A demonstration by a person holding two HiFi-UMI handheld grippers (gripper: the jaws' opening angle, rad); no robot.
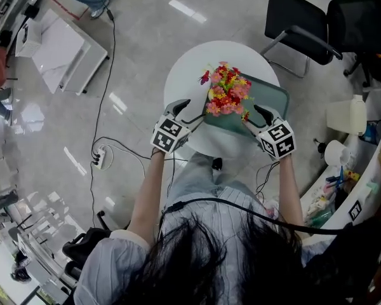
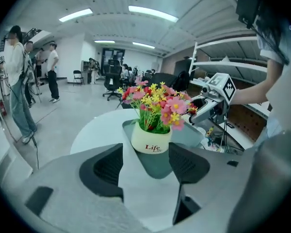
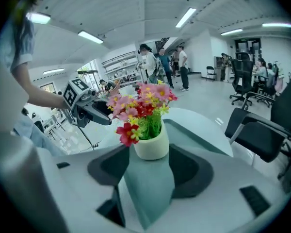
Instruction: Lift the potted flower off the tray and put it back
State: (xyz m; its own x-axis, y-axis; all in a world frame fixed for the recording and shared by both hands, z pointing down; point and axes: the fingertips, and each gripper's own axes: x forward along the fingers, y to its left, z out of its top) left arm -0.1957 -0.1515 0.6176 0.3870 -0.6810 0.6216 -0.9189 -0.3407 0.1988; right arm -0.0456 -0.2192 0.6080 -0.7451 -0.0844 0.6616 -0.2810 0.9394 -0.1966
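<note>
Potted flower (image 1: 225, 94) standing on green tray (image 1: 271, 91), round table (image 1: 185, 75); left gripper (image 1: 187, 110) and right gripper (image 1: 254, 118) flank it, jaws apart, unclamped.

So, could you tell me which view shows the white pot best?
The left gripper view: the pot sits unobstructed, lettering visible. The right gripper view shows its plain side; from the head view, the flowers hide it.

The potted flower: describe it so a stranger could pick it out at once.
Find the round white table; a green tray lies on it. On the tray stands the potted flower: a cream pot printed "Life", filled with pink, red and yellow blossoms, the only thing on the tray.
</note>
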